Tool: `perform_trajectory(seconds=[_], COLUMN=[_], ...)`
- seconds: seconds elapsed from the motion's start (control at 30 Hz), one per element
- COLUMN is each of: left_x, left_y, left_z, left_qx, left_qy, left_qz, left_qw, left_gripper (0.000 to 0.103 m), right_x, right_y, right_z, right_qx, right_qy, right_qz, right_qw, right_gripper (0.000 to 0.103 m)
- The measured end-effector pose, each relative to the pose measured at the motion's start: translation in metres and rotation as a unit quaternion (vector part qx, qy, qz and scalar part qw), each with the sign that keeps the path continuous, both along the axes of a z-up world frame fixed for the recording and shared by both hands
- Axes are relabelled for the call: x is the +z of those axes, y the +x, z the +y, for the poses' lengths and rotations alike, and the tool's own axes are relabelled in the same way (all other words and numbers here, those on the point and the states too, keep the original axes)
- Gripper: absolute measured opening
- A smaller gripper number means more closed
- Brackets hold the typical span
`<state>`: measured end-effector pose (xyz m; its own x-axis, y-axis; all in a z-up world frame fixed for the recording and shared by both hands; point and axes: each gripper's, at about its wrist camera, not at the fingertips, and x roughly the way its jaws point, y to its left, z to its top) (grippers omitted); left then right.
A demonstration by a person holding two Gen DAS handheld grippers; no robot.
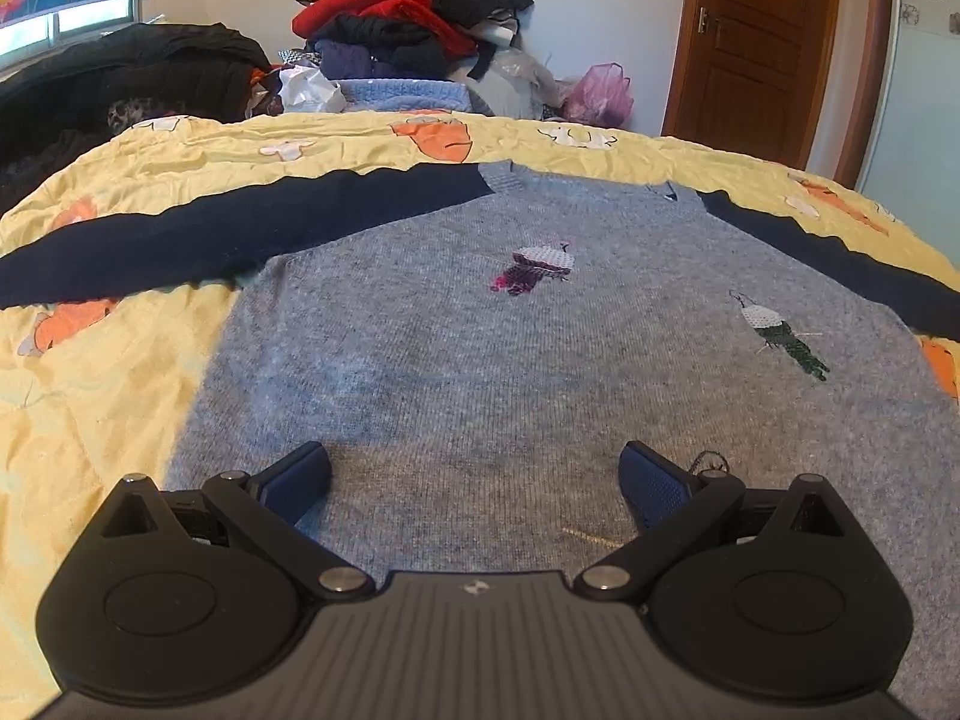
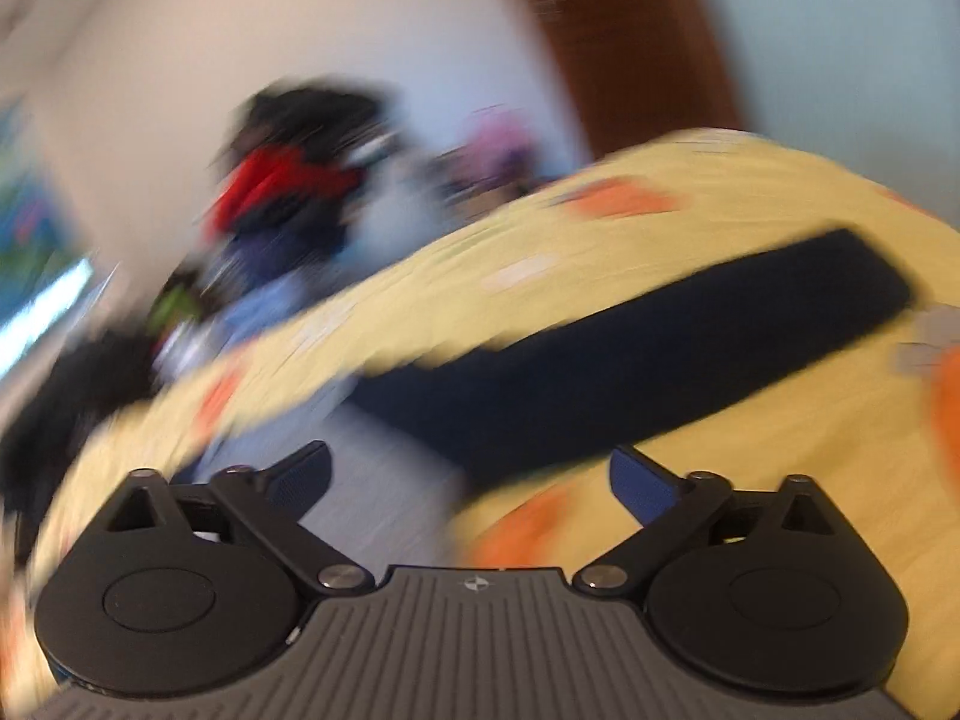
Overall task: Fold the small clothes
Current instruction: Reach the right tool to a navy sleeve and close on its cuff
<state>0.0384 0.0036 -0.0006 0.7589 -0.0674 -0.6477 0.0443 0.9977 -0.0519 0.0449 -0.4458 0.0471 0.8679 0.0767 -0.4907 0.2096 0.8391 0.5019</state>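
Grey knit sweater (image 1: pixel 540 360) with navy sleeves is spread flat, front up, on yellow bedspread (image 1: pixel 150 360). Left hand-held gripper (image 1: pixel 474 480) is held over hem, jaws wide, nothing gripped. Right hand-held gripper (image 2: pixel 471 480) is seen in blurred view above right sleeve (image 2: pixel 660 360), jaws apart, empty. Folding judged not yet started; next, sleeve is to be pinched and laid across body.

sweater (image 1: pixel 480 360): grey, navy slvs, bird motifs | bedsheet (image 1: pixel 120 390): yellow w/ orange print
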Motion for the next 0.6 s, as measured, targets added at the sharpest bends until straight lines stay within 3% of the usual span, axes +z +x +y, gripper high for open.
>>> perform_trajectory(seconds=[0.13,0.2,0.33,0.5,0.6], left_x=[0.000,0.000,0.000,-0.001,-0.001], left_y=[0.001,0.001,0.001,0.001,0.001], left_z=[-0.002,-0.002,-0.002,-0.003,-0.003], left_qx=[0.001,0.001,0.000,0.000,0.000], left_qy=[0.004,0.005,0.005,0.008,0.008], left_qz=[0.001,0.001,0.001,0.001,0.002], left_qw=[1.0000,1.0000,1.0000,1.0000,1.0000], left_gripper=[0.103,0.103,0.103,0.103,0.103], right_x=[-0.021,-0.037,-0.065,-0.080,-0.078], right_y=[0.009,0.009,0.005,0.019,0.035], right_z=[-0.097,-0.126,-0.151,-0.155,-0.165], right_qx=[-0.133,-0.165,-0.207,-0.214,-0.218], right_qy=[0.060,0.098,0.127,0.094,0.074], right_qz=[0.025,0.037,0.033,0.010,0.006], right_qw=[0.989,0.981,0.969,0.972,0.973], right_gripper=[0.092,0.091,0.082,0.079,0.067])
